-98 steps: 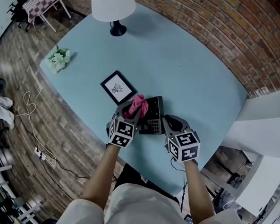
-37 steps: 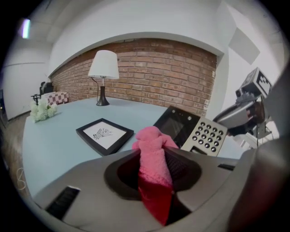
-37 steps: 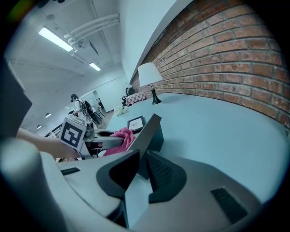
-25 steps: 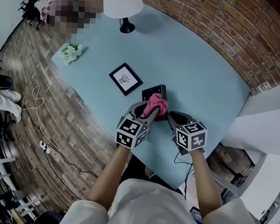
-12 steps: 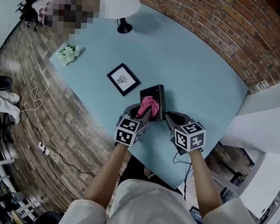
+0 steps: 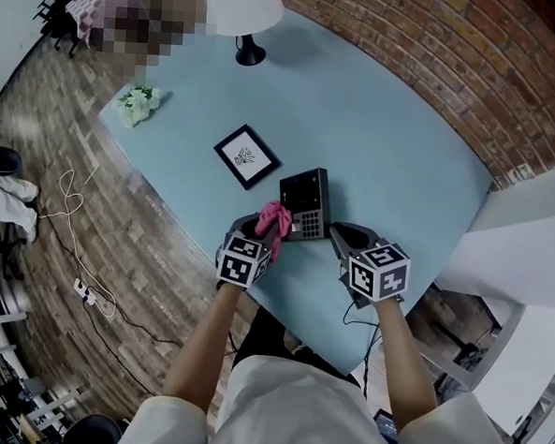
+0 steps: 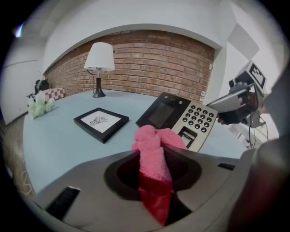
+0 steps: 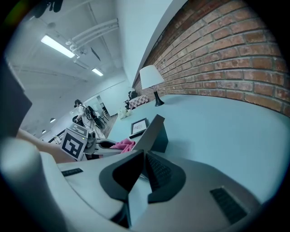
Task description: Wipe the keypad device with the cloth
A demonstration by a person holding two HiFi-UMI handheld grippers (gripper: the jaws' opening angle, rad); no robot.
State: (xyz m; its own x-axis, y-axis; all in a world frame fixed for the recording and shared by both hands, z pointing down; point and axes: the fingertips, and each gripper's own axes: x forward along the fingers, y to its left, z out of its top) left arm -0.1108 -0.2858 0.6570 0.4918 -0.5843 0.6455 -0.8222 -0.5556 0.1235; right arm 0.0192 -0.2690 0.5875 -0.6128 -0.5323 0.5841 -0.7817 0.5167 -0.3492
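Note:
The keypad device (image 6: 305,203) is a black wedge with a dark screen and a grey button panel (image 7: 195,123); it lies on the pale blue table (image 6: 386,129). My left gripper (image 6: 270,229) is shut on a bunched pink cloth (image 7: 155,152), which sits at the device's near-left corner (image 6: 274,216). My right gripper (image 6: 339,234) is at the device's near-right edge. In the right gripper view its jaws (image 8: 144,156) are closed on that edge, with the device's side (image 8: 154,131) rising just beyond.
A black picture frame (image 6: 247,155) lies left of the device. A white-shaded lamp (image 6: 244,8) stands at the far table edge, and white flowers (image 6: 138,104) lie at the left corner. A brick wall (image 6: 438,57) runs along the far right. Cables (image 6: 72,213) trail on the wooden floor.
My left gripper has drawn the cloth back from the top of the device to its near-left corner. The button panel now shows. The right gripper has stayed put.

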